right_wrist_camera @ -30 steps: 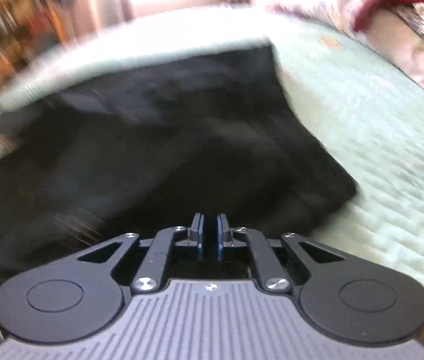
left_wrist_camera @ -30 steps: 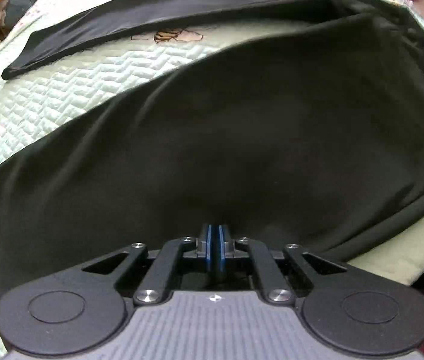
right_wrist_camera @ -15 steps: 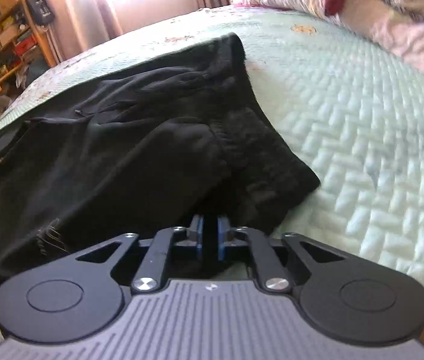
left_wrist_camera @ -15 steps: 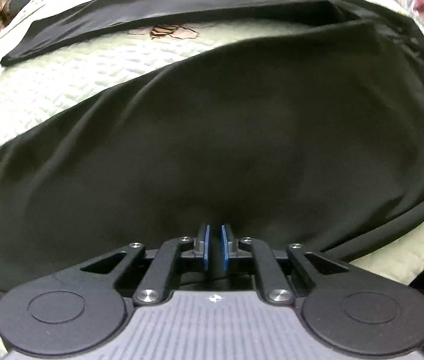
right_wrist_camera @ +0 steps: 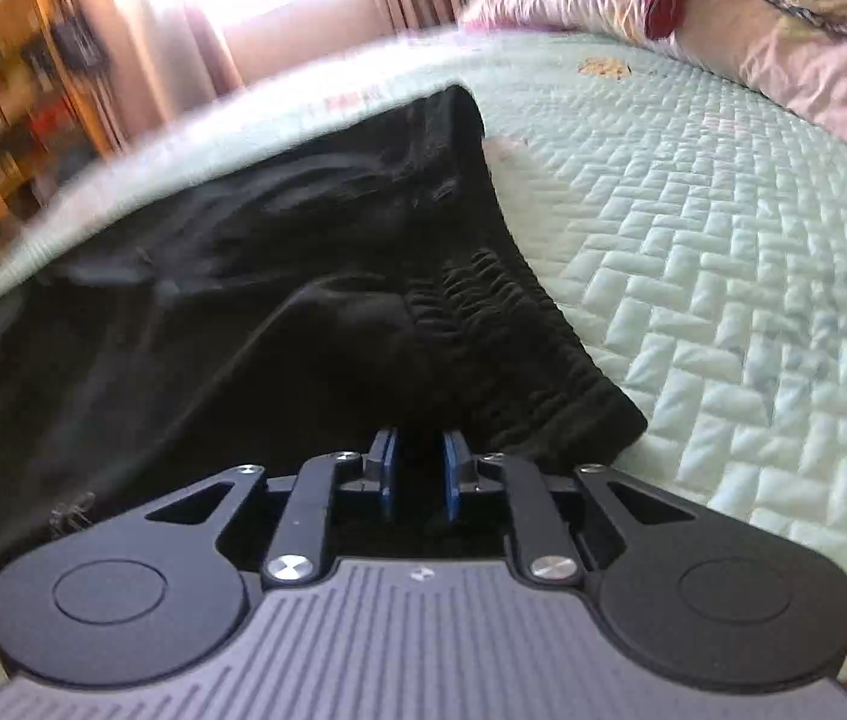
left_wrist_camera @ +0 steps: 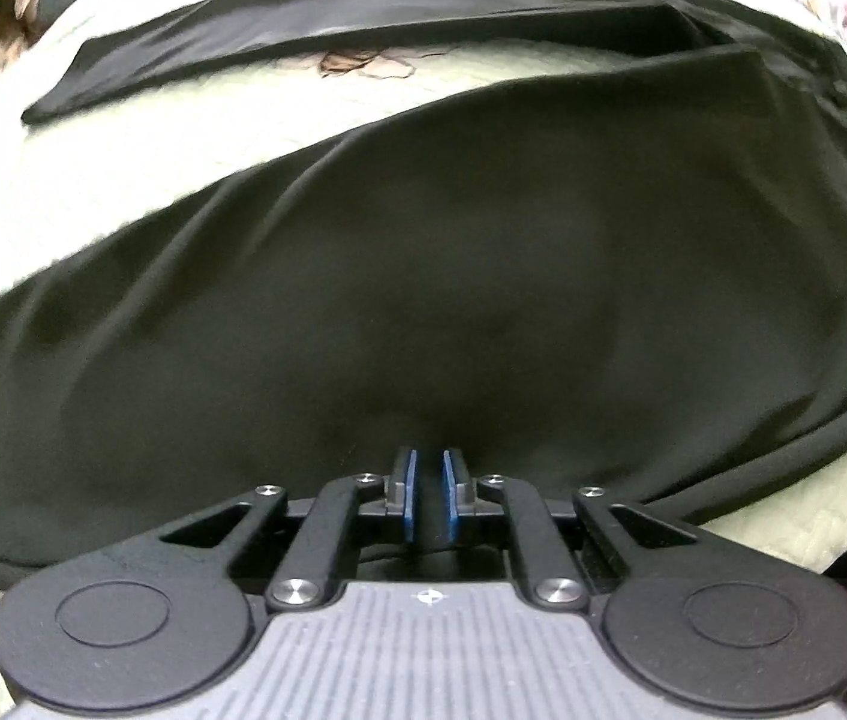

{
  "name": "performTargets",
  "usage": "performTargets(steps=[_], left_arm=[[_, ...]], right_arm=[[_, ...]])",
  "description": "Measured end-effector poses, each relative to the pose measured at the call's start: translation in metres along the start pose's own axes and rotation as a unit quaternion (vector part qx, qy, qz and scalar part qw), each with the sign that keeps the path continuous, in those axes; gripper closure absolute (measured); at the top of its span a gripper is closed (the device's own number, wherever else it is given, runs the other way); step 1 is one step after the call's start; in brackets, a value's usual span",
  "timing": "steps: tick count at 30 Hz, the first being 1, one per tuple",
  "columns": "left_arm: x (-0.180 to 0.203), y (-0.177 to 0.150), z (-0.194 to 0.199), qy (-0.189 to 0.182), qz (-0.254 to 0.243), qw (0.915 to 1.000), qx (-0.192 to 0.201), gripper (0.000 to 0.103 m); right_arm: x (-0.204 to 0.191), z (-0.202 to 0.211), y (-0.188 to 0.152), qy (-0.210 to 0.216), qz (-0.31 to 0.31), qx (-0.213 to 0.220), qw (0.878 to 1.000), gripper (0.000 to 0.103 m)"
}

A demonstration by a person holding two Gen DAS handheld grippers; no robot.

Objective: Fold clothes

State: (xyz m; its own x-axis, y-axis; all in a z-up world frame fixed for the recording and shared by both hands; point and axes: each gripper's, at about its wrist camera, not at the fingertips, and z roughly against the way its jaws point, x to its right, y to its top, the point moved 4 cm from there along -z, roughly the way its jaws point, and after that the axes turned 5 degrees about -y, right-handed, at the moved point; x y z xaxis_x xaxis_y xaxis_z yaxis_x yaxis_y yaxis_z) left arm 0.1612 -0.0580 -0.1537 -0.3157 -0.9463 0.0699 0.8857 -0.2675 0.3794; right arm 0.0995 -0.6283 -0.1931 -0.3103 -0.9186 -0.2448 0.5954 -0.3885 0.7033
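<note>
Trousers point(right_wrist_camera: 303, 312) | flat on quilt point(right_wrist_camera: 723, 300) | waistband point(right_wrist_camera: 519, 330) toward right gripper point(right_wrist_camera: 417, 468)

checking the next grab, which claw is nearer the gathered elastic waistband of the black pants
Right. The right claw sits just short of the waistband, which lies ahead and slightly right of it. The left claw faces only smooth black cloth; no waistband shows in its view.
</note>
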Motion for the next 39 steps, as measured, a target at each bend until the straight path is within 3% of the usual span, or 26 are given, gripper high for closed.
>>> performTargets(steps=[1,4,9,12,14,15,17,19,20,25,28,33,37,39], left_arm=[[-0.003,0.0,0.001,-0.005,0.01,0.9999,-0.001,0.09],[-0.006,0.003,0.006,-0.016,0.03,0.9994,-0.001,0.09],[0.008,0.018,0.029,-0.046,0.018,0.9975,0.049,0.087],[0.008,0.021,0.014,-0.039,0.016,0.9985,0.036,0.084],[0.003,0.019,-0.005,-0.035,0.028,0.9989,0.012,0.083],[0.001,0.018,-0.007,-0.041,0.033,0.9985,0.018,0.082],[-0.004,0.017,-0.008,-0.053,0.046,0.9973,0.023,0.082],[-0.009,0.017,-0.006,-0.064,0.06,0.9959,0.023,0.082],[-0.011,0.017,-0.006,-0.066,0.063,0.9955,0.023,0.082],[-0.008,0.009,-0.001,-0.06,0.063,0.9958,0.03,0.081],[-0.004,0.004,0.001,-0.051,0.049,0.997,0.033,0.08],[0.004,-0.002,0.001,-0.032,0.03,0.9981,0.043,0.081],[0.007,-0.004,0.002,-0.026,0.022,0.9982,0.05,0.081],[0.004,-0.004,0.002,-0.032,0.029,0.9977,0.052,0.081]], right_arm=[[0.002,0.002,-0.001,-0.001,-0.008,0.002,1.0,0.102],[0.001,0.009,0.0,-0.011,-0.026,-0.002,1.0,0.101],[-0.018,0.03,0.006,0.01,-0.034,0.023,0.999,0.079],[-0.031,0.037,0.005,0.056,-0.056,0.04,0.996,0.076],[-0.033,0.028,-0.002,0.07,-0.07,0.025,0.995,0.071],[-0.033,0.021,-0.006,0.075,-0.076,0.015,0.994,0.068],[-0.027,0.007,-0.016,0.063,-0.086,-0.006,0.994,0.076],[-0.018,0.004,-0.021,0.062,-0.107,0.003,0.992,0.096],[-0.016,0.004,-0.022,0.057,-0.112,0.004,0.992,0.099],[-0.029,0.016,-0.031,0.023,-0.103,0.005,0.994,0.09],[-0.05,0.029,-0.036,0.014,-0.087,0.006,0.996,0.078],[-0.134,0.058,-0.027,0.035,0.028,0.062,0.997,0.077],[-0.211,0.059,-0.021,0.11,0.102,0.063,0.987,0.076],[-0.235,0.048,-0.026,0.126,0.127,0.046,0.983,0.076]])
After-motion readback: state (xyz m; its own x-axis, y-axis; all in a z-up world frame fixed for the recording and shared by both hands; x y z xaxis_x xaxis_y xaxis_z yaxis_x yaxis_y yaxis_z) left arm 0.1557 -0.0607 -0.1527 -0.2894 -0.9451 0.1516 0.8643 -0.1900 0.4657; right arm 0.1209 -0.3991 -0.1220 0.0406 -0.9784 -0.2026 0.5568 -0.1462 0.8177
